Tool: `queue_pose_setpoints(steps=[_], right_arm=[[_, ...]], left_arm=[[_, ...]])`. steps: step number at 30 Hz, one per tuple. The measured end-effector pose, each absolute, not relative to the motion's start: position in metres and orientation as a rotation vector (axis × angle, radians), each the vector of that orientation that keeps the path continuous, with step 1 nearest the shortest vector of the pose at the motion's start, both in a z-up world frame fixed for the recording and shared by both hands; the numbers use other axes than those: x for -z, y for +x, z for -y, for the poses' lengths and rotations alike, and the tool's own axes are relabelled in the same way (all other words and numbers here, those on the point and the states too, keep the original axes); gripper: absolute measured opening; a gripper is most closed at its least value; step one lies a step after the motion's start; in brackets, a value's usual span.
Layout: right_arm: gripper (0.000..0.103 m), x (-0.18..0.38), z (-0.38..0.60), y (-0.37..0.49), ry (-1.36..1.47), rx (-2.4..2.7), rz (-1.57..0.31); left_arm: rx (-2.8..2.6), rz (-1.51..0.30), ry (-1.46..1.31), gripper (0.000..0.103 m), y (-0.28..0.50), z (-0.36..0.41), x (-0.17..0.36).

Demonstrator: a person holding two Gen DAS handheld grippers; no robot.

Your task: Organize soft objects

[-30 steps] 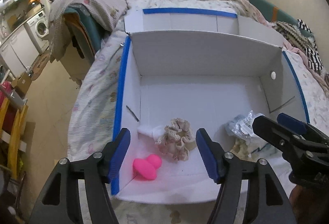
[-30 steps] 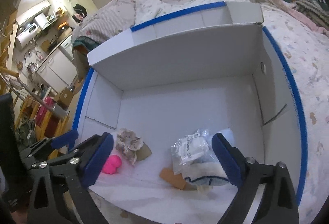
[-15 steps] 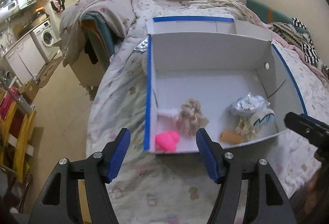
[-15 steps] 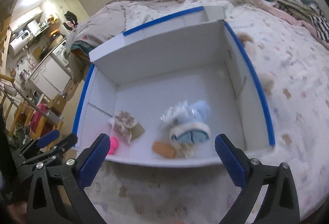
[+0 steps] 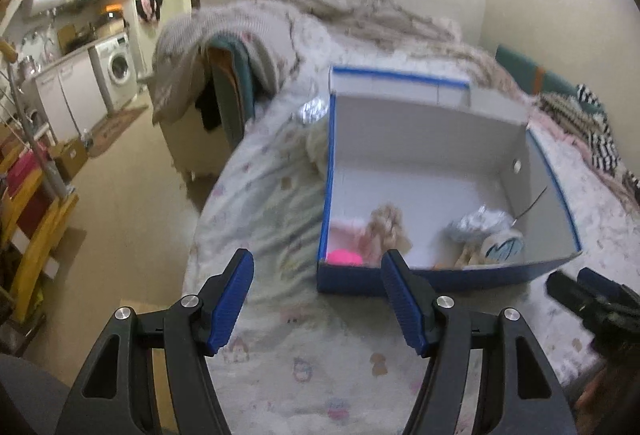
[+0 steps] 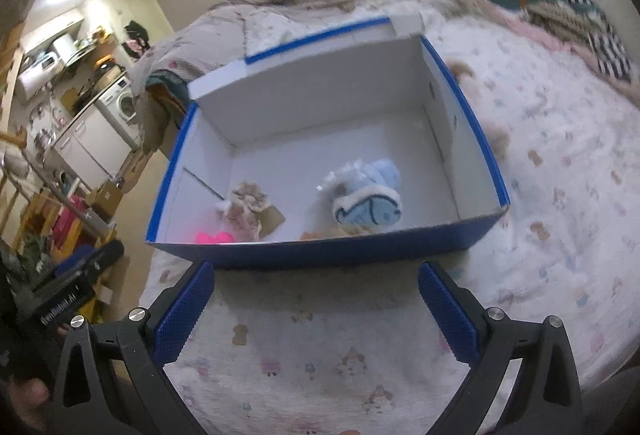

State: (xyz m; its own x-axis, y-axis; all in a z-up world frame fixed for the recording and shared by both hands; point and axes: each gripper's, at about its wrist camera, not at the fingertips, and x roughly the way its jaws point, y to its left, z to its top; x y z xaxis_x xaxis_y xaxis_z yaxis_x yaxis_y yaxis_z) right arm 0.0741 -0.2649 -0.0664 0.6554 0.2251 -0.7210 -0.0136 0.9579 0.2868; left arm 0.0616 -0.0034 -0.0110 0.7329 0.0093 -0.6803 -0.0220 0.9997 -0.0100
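Both tools empty, fingers apart: left tool (image 5: 316, 299) and right tool (image 6: 316, 309) hang over the bed (image 6: 560, 235) just near of the box (image 6: 320, 255), touching nothing. Box sits open on the bed, blue outside, white inside. Contents, all at the near end of the floor: pink toy (image 6: 214, 237) in the near-left corner, beige scrunchie (image 6: 246, 203) just beside it with a brown tag (image 6: 274, 219) touching it, then, apart to the right, a blue plush (image 6: 366, 211) with a clear bag (image 5: 478, 223) behind it. Something tan lies at the near wall by the plush, mostly hidden, can't identify. Far half of the box is bare. Outside the box: a foil packet (image 5: 312, 111) and a pale fluffy thing (image 5: 316, 147) on the bed against the left wall, seen in the left view; two brownish fuzzy blobs (image 6: 498, 135) on the bed off the right wall in the right view, too blurred to name. Judgement: task well along, several soft items already boxed. Left to do, if those outside pieces count as soft objects: pick them up and drop them in. Nothing in either tool now, so next move is probably a reach to one side of the box.
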Motion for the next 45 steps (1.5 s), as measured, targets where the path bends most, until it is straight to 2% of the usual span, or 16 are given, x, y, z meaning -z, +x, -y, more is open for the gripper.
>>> queue_pose_setpoints(steps=[6, 10, 11, 12, 14, 18, 45], right_arm=[[0.103, 0.053, 0.254, 0.066, 0.174, -0.081, -0.749], [0.103, 0.050, 0.262, 0.067, 0.168, -0.034, -0.712], [0.103, 0.050, 0.265, 0.068, 0.178, -0.031, -0.711], [0.103, 0.050, 0.267, 0.068, 0.188, -0.032, -0.710], [0.103, 0.050, 0.267, 0.069, 0.186, -0.026, -0.706], [0.103, 0.052, 0.264, 0.070, 0.163, -0.023, -0.706], [0.103, 0.056, 0.264, 0.073, 0.131, 0.005, -0.691]], left_arm=[[-0.034, -0.673, 0.015, 0.063, 0.058, 0.006, 0.008], [-0.037, -0.684, 0.006, 0.064, 0.061, 0.004, 0.011], [-0.037, -0.685, -0.005, 0.070, 0.062, 0.003, 0.012], [-0.043, -0.682, -0.010, 0.083, 0.062, 0.001, 0.012], [-0.036, -0.672, -0.026, 0.094, 0.063, 0.000, 0.011], [0.012, -0.678, -0.055, 0.102, 0.066, 0.003, 0.011], [0.012, -0.707, -0.046, 0.102, 0.071, 0.004, 0.017]])
